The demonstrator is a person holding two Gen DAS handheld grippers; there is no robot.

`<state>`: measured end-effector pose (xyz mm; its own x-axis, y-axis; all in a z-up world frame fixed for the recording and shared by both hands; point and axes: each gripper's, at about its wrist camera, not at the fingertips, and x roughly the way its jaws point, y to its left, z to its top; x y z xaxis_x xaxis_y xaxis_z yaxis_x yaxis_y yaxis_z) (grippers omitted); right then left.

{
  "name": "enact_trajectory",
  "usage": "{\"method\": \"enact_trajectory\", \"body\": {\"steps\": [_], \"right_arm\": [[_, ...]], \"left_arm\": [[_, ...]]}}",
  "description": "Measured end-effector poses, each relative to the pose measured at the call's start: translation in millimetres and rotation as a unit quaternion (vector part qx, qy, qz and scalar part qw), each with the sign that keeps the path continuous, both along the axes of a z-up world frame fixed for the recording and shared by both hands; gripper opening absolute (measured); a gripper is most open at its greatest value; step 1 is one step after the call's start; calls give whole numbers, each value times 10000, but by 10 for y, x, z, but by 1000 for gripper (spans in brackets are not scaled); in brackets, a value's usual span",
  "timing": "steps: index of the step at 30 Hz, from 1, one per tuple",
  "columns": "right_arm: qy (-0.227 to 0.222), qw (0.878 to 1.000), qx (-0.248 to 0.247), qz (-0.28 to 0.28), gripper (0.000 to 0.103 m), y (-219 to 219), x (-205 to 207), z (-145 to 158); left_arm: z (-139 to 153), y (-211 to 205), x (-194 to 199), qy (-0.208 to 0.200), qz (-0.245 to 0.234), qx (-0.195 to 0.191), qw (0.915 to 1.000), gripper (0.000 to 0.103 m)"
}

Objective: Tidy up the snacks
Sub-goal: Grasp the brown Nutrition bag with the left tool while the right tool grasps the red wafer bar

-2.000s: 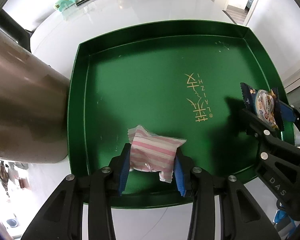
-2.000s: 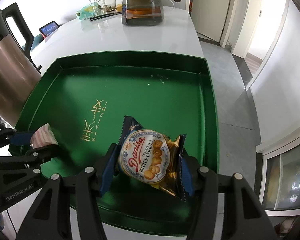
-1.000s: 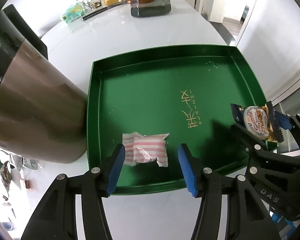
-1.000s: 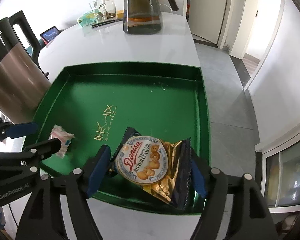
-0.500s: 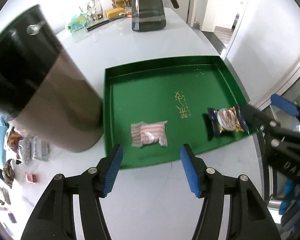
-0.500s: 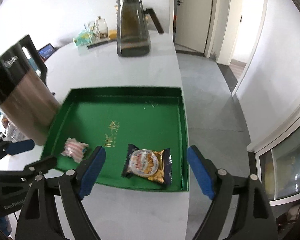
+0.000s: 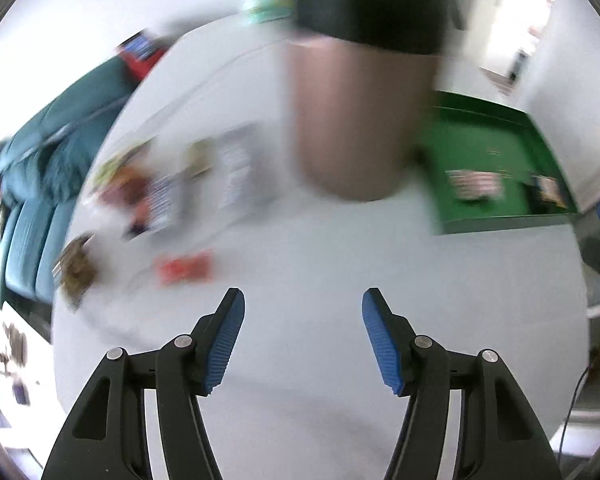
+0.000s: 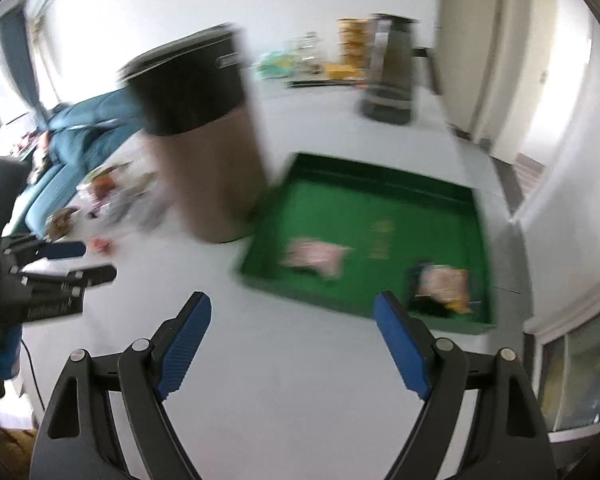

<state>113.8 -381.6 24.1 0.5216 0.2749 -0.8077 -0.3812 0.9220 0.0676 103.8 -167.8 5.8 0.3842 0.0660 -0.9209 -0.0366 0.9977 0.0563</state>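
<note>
You've got a big white table (image 8: 308,380) here, glossy and pale, with a teal sofa (image 7: 56,148) running along its far left side and a white wall with a doorway off to the right. A tall kettle with a black top and brownish body (image 8: 208,148) stands right at the left edge of the green tray (image 8: 380,184); whether they actually touch is lost in the blur.

The tray holds both placed snacks: the pink striped packet (image 8: 314,254) near its front left and the cookie packet (image 8: 442,284) in its front right corner.

Your left gripper (image 7: 303,340) is parted about halfway, nothing between the blue pads, only bare tabletop. Your right gripper (image 8: 292,344) is spread wide and also empty; both have just been opening.

The left wrist view gives you the loose pile of snacks (image 7: 152,188) left of the kettle, plus a small red packet (image 7: 185,269) closer in. The right wrist view instead shows a second dark pitcher (image 8: 390,76) at the far end of the table.
</note>
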Motion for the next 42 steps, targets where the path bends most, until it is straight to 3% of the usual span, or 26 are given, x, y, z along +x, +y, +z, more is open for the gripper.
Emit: {"method": "enact_trajectory", "body": {"steps": [4, 8, 12, 15, 19, 22, 25, 32, 39, 40, 42], "right_arm": [[136, 9990, 8, 425, 101, 649, -96, -156], [339, 9962, 112, 799, 102, 1386, -126, -357], [566, 9933, 251, 977, 101, 1994, -81, -581], [682, 9923, 285, 998, 101, 2362, -11, -748], [787, 9929, 217, 860, 101, 2702, 121, -936], [852, 9935, 141, 747, 102, 2813, 211, -1019], [865, 9938, -61, 691, 102, 2937, 309, -1089], [1003, 9930, -187, 595, 102, 3073, 421, -1215], [1016, 9935, -271, 436, 101, 3149, 461, -1287], [998, 9937, -292, 426, 100, 3156, 461, -1289], [923, 9939, -405, 445, 81, 3177, 455, -1290]], "left_arm": [[-74, 811, -127, 100, 539, 33, 9985, 56], [-122, 1697, -200, 184, 995, 320, 9943, 57], [-167, 2202, -176, 186, 956, 568, 9936, 64], [-248, 2471, -89, 204, 514, 566, 9969, 65], [-383, 2606, 79, 220, -302, 504, 9980, 65], [-494, 2618, 187, 232, -909, 533, 9942, 65], [-600, 2663, 283, 297, -1186, 442, 9915, 65], [-841, 2655, 435, 444, -1625, 338, 9851, 65], [-973, 2637, 450, 555, -1769, 124, 9826, 65], [-987, 2636, 450, 566, -1775, 121, 9824, 65], [-1030, 2631, 459, 626, -1782, 116, 9819, 64]]}}
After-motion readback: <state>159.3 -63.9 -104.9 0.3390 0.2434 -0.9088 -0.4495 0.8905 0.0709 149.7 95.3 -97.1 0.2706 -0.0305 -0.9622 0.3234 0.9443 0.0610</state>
